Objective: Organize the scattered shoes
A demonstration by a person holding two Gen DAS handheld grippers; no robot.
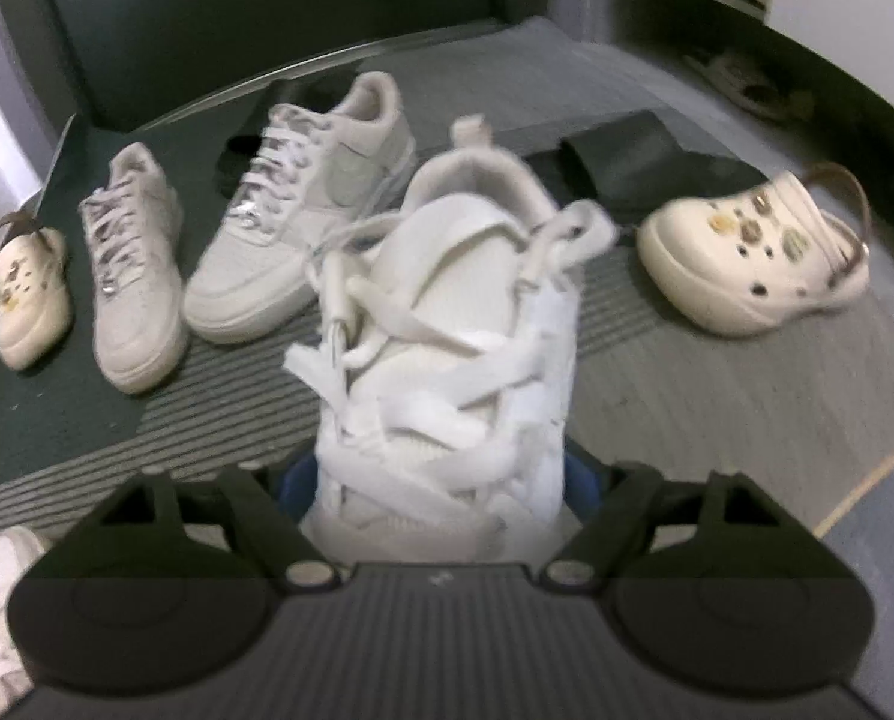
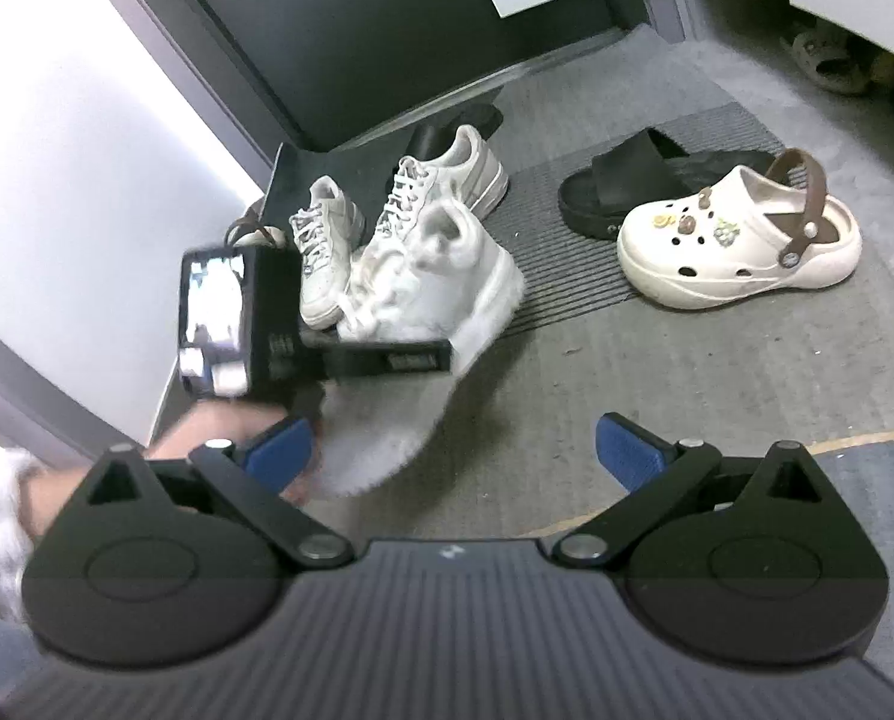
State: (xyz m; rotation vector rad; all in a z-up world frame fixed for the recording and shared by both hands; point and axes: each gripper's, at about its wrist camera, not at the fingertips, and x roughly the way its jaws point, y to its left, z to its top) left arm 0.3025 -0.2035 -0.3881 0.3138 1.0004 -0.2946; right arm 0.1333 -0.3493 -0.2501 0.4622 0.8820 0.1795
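Left gripper (image 1: 441,480) clamped on white laced sneaker (image 1: 447,330), toe end pinched between the blue pads (image 1: 294,480), heel pointing away and up, shoe lifted off the floor. Blurred in both views.

Ahead-left of left gripper: pair of grey-white sneakers (image 1: 291,222), side by side on dark mat (image 1: 45,414), toes toward the gripper. Further left, small cream clog (image 1: 27,294) beside the pair. Ahead-right: second cream clog with charms (image 1: 753,252), brown strap, well apart from its mate. Beyond the held shoe, black slide sandal (image 1: 627,162) on striped mat (image 1: 255,402).

Right gripper (image 2: 453,450) spread wide, nothing between its pads (image 2: 633,450). Hung over grey floor (image 2: 717,372). To its left, the held sneaker seen sole-side, tilted, with the left gripper's body and a hand (image 2: 219,426) below it. Charm clog ahead-right, black slide just behind that, touching or nearly so; could not tell which.
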